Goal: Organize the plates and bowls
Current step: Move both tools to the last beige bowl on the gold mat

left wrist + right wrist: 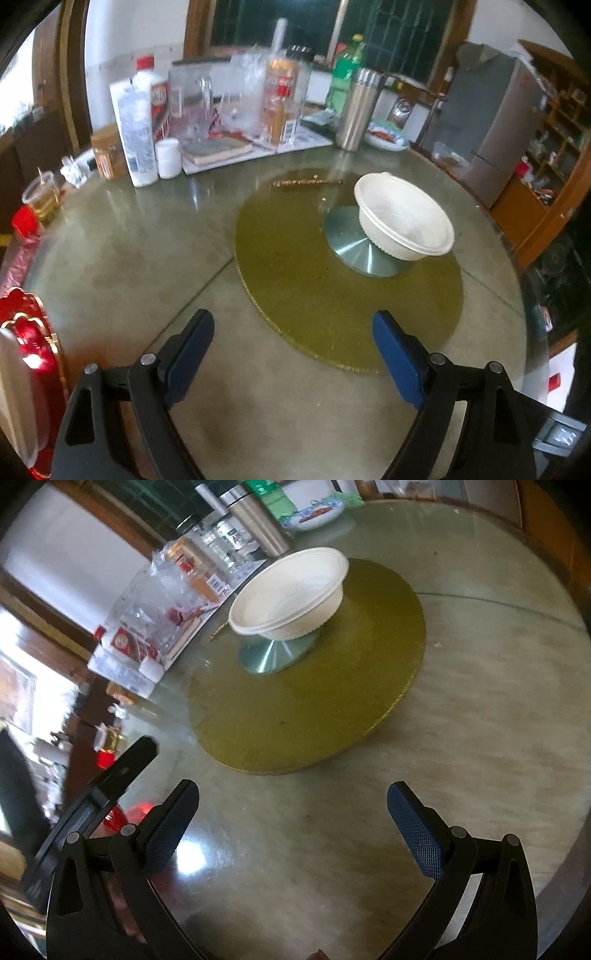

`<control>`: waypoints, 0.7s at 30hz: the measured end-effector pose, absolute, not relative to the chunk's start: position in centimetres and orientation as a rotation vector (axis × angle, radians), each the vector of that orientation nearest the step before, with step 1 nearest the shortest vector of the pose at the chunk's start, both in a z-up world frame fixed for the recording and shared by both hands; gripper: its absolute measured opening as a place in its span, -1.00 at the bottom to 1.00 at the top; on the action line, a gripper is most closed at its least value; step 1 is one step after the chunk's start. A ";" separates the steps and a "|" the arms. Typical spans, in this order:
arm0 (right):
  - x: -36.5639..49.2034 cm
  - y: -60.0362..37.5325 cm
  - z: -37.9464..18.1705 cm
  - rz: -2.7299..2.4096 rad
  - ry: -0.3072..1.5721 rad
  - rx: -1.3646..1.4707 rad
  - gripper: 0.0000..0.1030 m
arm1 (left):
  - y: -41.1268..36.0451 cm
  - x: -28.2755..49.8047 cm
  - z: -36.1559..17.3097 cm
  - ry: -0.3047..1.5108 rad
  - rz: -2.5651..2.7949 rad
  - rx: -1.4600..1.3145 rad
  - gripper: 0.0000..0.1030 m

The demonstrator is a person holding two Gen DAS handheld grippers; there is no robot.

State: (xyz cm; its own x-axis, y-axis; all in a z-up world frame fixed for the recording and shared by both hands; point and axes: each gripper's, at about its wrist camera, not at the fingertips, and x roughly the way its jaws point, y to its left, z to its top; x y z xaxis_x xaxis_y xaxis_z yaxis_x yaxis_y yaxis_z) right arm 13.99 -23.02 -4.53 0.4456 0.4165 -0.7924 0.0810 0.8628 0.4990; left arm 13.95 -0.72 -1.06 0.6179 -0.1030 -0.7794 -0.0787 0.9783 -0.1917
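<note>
Fingers, left gripper (pixel 293 354): two blue pads (pixel 190 360), spread wide, nothing betw. them; they hang over bare glass nr the near edge of the table (pixel 122 258). Fingers, right gripper (pixel 291 830): blue textured pads (pixel 168 832), spread wide, empty, also over the near part of the tabletop.

Item 1: bowl (pixel 404 218), white, upright, no visible contents. Sits at table centre, partly over the silver hub (pixel 349 247), which lies under the glass. Well apart from both grippers.

Item 2: yellow-green round disc (pixel 314 295), under the glass, around the hub; its near rim lies just ahead of the left pads.

Item 3: clutter along the far edge of the table, l. to r. in left wrist view: brown jar (pixel 107 153), tall white bottle (pixel 135 136), small white pot (pixel 169 158), red-capped bottle (pixel 151 85), clear plastic containers (pixel 195 107), orange-label bottle (pixel 279 99), book (pixel 218 147), green bottle (pixel 345 74), steel flask (pixel 356 109), patterned plate (pixel 386 134) w/ food, just beside the flask.

Item 4: thin brown stick-like thing (pixel 306 182), lying flat betw. far clutter and the bowl; too small to identify.

Item 5: red and gold packaging (pixel 26 339), at the left edge of the table, blurred.

Item 6: clear cup (pixel 40 195), far-left edge.

Item 7: grey fridge (pixel 491 122), off the table, beyond its far-right edge.
</note>
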 end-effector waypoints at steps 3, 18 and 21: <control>14.6 -24.3 -4.0 0.205 1.094 0.540 0.99 | -0.8 15.7 -1.3 0.926 -0.003 -0.266 0.70; 23.3 -28.1 -4.0 0.208 1.048 0.862 0.61 | -4.4 23.9 -1.1 0.892 0.064 -0.306 0.70; 24.6 -28.1 -3.9 0.195 1.024 0.876 0.61 | -5.5 25.1 -1.6 0.906 0.057 -0.295 0.70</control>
State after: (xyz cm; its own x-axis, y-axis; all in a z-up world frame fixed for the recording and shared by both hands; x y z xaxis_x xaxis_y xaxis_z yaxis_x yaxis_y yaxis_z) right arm 24.63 -28.05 -3.86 0.5356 0.5236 -0.6625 0.2434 0.6555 0.7149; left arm 25.14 -5.45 -1.61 0.6185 -0.0750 -0.7822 -0.1727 0.9581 -0.2284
